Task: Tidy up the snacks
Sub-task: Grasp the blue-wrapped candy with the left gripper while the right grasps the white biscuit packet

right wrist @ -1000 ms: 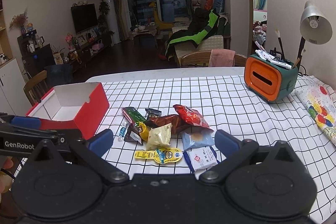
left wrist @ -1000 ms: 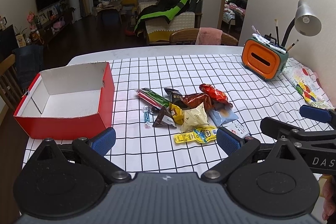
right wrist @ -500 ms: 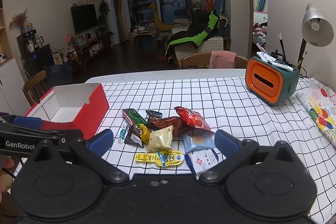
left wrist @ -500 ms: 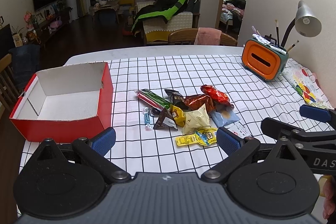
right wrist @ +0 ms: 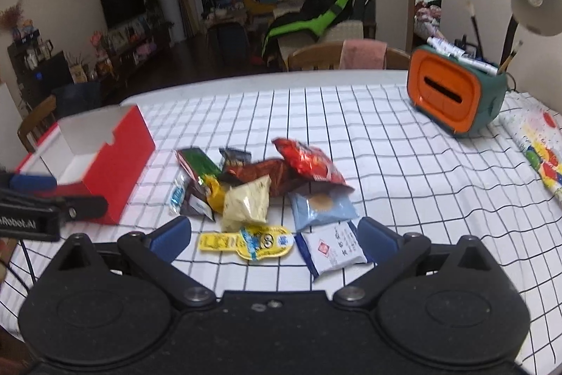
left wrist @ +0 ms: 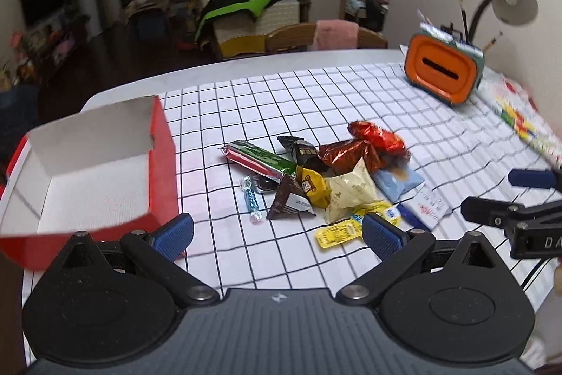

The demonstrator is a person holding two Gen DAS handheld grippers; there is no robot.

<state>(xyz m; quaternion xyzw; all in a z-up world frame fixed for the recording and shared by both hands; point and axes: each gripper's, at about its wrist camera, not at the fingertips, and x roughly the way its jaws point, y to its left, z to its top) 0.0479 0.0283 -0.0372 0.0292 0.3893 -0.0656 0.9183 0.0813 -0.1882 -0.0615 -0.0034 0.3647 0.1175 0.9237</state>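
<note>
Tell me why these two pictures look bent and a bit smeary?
Left wrist view: the fisheye lens bows the checked tablecloth, and the red box is smeared by motion blur. Right wrist view: the same curving, the lamp glares brightly, and the snack pile looks slightly soft. Both claws are open.

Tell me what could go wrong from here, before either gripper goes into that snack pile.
The snacks overlap: the cream packet lies on the yellow sachet, so one pinch may drag its neighbours. The white sachet lies flat and may slip from the open right gripper. The left gripper hovers near the red box and could nudge it.
</note>
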